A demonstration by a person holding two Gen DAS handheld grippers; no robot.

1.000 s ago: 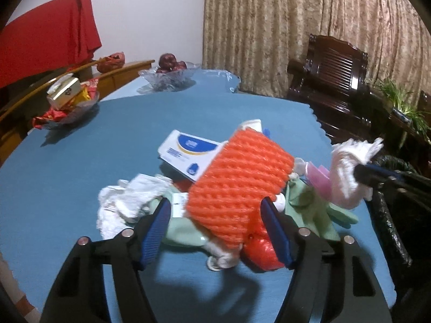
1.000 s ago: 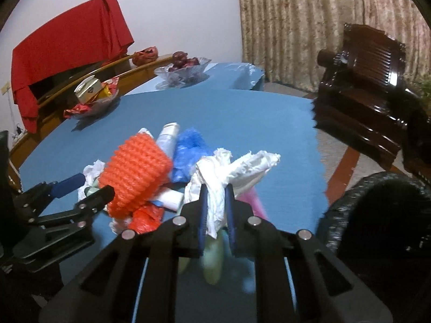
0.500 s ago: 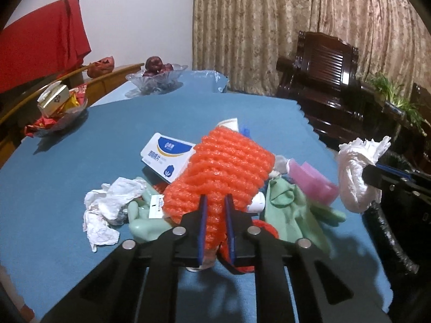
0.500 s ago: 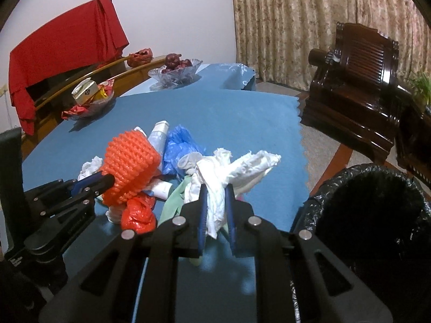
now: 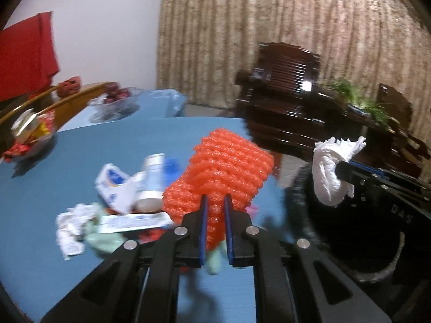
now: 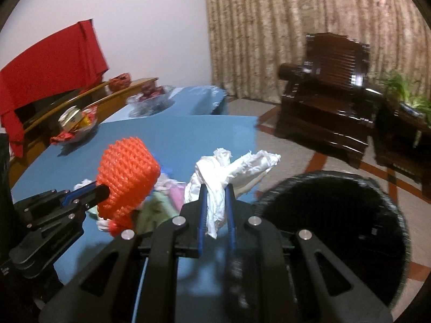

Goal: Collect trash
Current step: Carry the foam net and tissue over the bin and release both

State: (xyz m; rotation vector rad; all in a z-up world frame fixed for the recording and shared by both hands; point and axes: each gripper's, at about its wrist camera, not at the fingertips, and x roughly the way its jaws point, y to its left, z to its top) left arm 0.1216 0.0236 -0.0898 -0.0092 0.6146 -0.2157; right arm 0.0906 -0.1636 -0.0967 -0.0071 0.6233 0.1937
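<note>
Since 1 second ago the left gripper (image 5: 214, 210) has gone from jaws spread around the orange foam net (image 5: 221, 172) to clamped tight on it, and the net has come up off the trash pile (image 5: 118, 204); the right gripper (image 6: 215, 202) has carried its white tissue wad (image 6: 223, 172) toward the bin.

Largest first: the blue-covered table (image 6: 188, 134) fills the left wrist view from 9 o'clock through the centre. The black-lined trash bin (image 6: 336, 215) sits at 4 o'clock in the right wrist view, just off the table edge; its inside is dark and I cannot tell what it holds. The pile left on the table, at 8 o'clock in the left wrist view, has a white and blue carton (image 5: 113, 183), a white tube (image 5: 152, 180), crumpled paper (image 5: 72, 223) and pale green gloves (image 5: 105, 239), all touching.

2 glass dishes stand far back at 10 o'clock: one dish (image 5: 115, 107) holds dark red fruit, the other dish (image 5: 29, 140) holds a small box and red wrappers.

The net hangs above the table, pinched at its lower end. The wad is squeezed between the right jaws, at 3 o'clock in the left wrist view, over the bin's rim.
</note>
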